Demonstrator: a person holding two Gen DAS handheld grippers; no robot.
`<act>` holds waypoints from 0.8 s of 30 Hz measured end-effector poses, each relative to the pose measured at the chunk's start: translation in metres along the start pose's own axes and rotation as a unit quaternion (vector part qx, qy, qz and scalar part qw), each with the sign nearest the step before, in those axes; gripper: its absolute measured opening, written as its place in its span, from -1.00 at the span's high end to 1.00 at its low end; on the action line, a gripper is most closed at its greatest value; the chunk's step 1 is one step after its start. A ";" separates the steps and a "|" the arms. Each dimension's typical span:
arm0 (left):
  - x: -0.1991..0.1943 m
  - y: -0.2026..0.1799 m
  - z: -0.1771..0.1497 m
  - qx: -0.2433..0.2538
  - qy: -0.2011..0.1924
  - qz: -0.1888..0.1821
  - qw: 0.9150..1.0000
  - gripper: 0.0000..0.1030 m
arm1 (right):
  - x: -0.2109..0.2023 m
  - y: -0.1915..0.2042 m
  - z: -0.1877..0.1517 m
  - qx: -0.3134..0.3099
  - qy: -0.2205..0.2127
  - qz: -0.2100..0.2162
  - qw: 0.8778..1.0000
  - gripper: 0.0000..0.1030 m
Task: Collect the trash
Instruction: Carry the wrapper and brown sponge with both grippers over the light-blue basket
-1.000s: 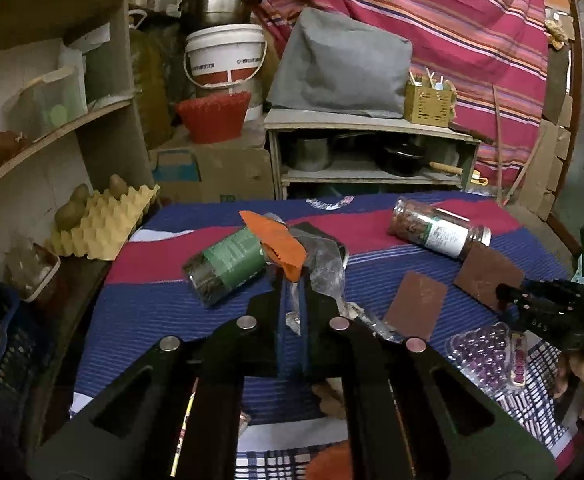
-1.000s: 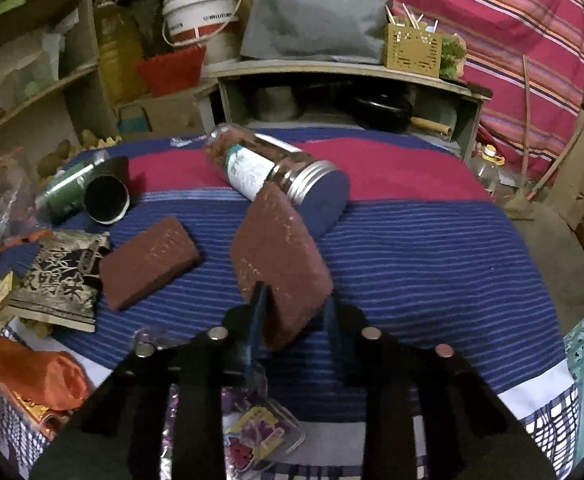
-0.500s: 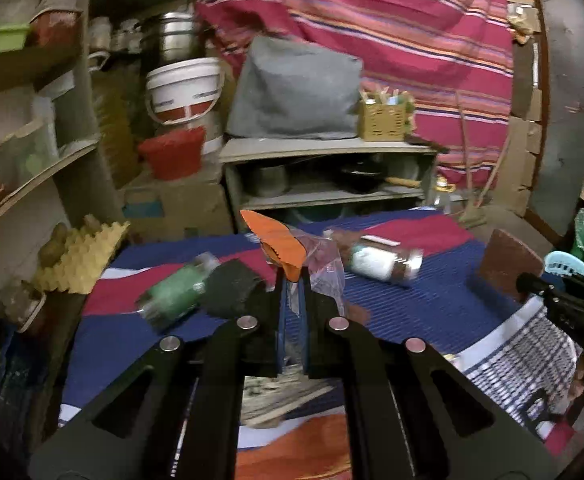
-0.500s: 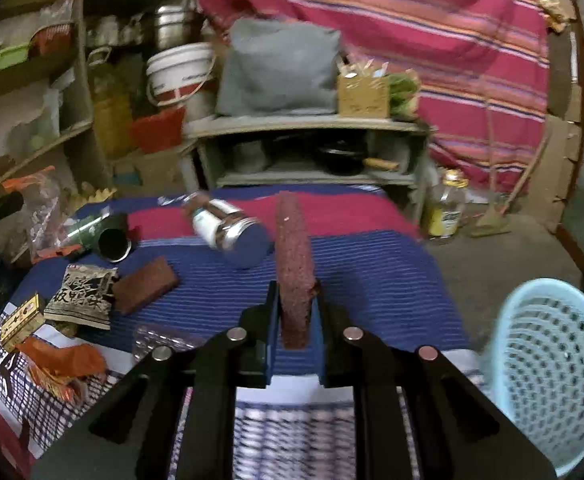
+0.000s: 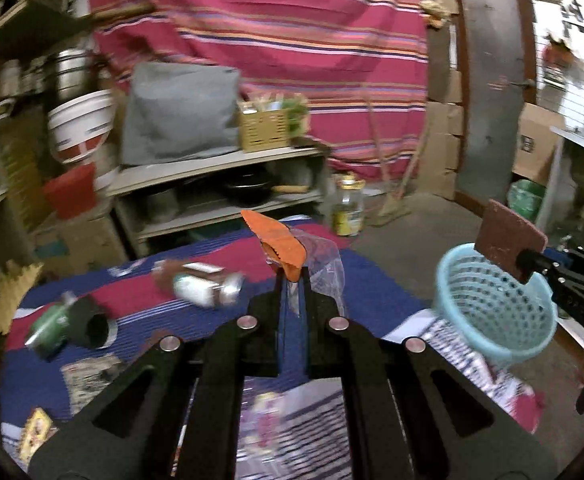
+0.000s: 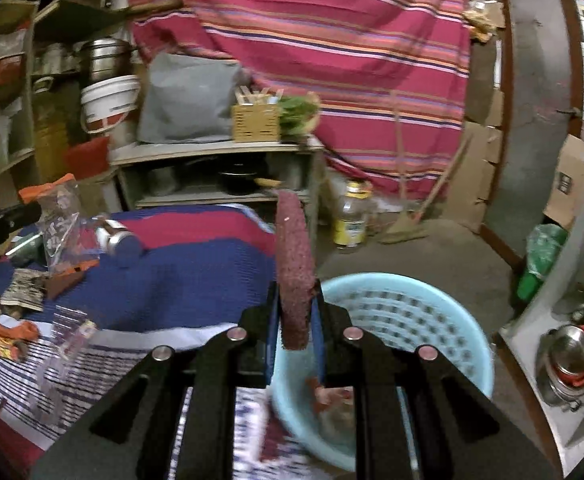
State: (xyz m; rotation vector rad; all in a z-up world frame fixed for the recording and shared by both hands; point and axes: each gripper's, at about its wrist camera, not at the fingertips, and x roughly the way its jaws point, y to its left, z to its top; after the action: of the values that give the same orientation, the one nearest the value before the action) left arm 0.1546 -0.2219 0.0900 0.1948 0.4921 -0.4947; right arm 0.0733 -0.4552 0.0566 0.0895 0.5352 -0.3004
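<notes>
Now right gripper [image 6: 295, 320] jaws clamped on stiff, light brown scouring pad [image 6: 294, 264], edge-on above near-right blue basket [image 6: 444, 312]; left gripper [image 5: 291, 300] jaws closed on flimsy, slippery clear wrapper [image 5: 320, 264], pinched low, over bench [image 5: 196, 320]

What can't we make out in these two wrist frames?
- Basket contents: right wrist view, the right gripper and its brown pad cover most of the inside.
- Jar label: left wrist view, motion blur.
- Packets at the near table edge: left wrist view, cut off by the left gripper body, print unreadable.
- Wrapper text: too small in either view.
</notes>
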 end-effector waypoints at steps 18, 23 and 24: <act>0.071 -0.176 0.000 0.061 0.012 -0.118 0.991 0.92 | 0.002 -0.104 -0.030 0.030 0.021 -0.055 0.998 0.70; 0.085 -0.191 -0.002 0.071 0.021 -0.123 0.990 0.89 | 0.002 -0.118 -0.035 0.037 0.023 -0.060 0.997 0.70; 0.087 -0.193 -0.003 0.072 0.023 -0.124 0.989 0.84 | 0.002 -0.119 -0.036 0.038 0.023 -0.061 0.997 0.70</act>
State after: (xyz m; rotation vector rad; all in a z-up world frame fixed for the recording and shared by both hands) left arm 0.1242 -0.4233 0.0326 0.2858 0.5287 -0.7719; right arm 0.0213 -0.5628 0.0243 0.1380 0.5754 -0.4380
